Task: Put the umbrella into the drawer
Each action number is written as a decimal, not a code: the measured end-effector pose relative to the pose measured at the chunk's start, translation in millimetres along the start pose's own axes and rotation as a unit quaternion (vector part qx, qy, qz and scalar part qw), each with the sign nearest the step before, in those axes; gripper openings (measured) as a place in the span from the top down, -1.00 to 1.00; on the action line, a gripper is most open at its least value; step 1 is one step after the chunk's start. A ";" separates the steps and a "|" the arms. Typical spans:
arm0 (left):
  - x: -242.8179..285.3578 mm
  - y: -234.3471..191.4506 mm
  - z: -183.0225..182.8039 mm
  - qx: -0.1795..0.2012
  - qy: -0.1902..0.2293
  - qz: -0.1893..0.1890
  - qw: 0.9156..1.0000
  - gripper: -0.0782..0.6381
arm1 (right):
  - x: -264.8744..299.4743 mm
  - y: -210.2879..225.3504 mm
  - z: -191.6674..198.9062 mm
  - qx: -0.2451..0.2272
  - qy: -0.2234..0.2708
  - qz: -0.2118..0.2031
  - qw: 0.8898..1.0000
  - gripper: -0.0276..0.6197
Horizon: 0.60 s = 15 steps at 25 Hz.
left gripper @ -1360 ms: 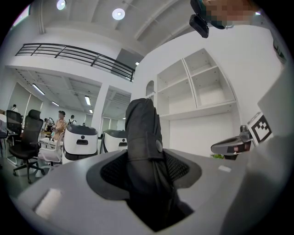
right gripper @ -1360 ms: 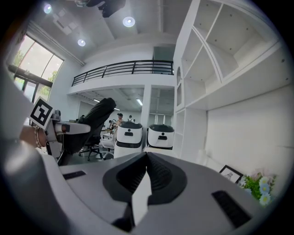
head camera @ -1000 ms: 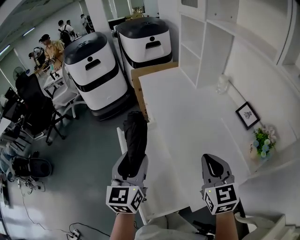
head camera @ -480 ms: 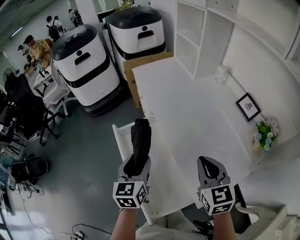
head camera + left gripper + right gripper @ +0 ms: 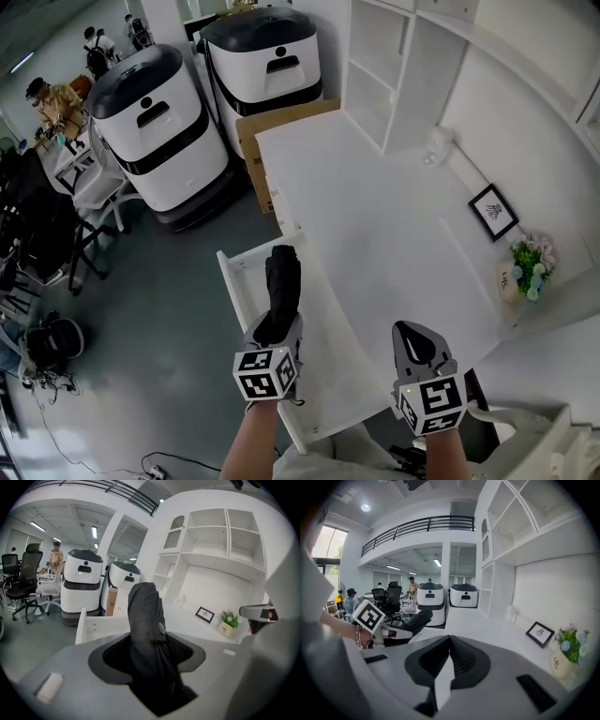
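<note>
A folded black umbrella (image 5: pixel 282 282) is held in my left gripper (image 5: pixel 274 323), whose jaws are shut on its lower end. It points forward and slightly down, above the open white drawer (image 5: pixel 234 283) that sticks out from the left side of the white desk (image 5: pixel 375 234). In the left gripper view the umbrella (image 5: pixel 146 620) fills the gap between the jaws of the left gripper (image 5: pixel 151 649), with the drawer (image 5: pixel 96 626) below and beyond it. My right gripper (image 5: pixel 416 330) hangs over the desk's near edge, shut and empty; the right gripper (image 5: pixel 450 641) shows its pads meeting.
Two white-and-black machines (image 5: pixel 150 122) (image 5: pixel 267 56) and a cardboard box (image 5: pixel 281 122) stand beyond the drawer. On the desk are a glass jar (image 5: pixel 436 145), a picture frame (image 5: pixel 494 212) and a flower pot (image 5: pixel 525 277). Chairs and people are at the far left.
My left gripper has sunk with the umbrella, which now lies lower over the open drawer. The right gripper has dropped a little and stays shut.
</note>
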<state>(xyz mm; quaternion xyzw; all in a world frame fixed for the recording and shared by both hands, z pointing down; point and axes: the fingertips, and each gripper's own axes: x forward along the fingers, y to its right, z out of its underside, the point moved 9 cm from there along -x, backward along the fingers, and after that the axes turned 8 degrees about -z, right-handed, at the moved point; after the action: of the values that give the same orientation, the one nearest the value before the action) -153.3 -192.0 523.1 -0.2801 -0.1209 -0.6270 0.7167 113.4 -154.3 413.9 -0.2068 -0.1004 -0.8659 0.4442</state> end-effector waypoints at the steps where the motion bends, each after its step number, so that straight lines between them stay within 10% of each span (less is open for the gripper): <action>1: 5.0 -1.5 2.6 -0.006 -0.008 -0.001 1.000 0.12 | 0.7 0.3 0.9 0.000 -0.002 0.001 1.000 0.89; 15: 68.6 -9.1 39.2 0.016 -0.133 -0.010 0.991 0.12 | 24.0 0.2 12.1 0.004 -0.031 -0.014 0.999 0.89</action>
<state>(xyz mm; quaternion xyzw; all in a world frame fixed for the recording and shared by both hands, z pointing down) -142.5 -227.9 593.3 -0.3482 -0.2275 -0.5892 0.6927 104.4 -167.6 435.5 -0.2303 -0.1205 -0.8649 0.4295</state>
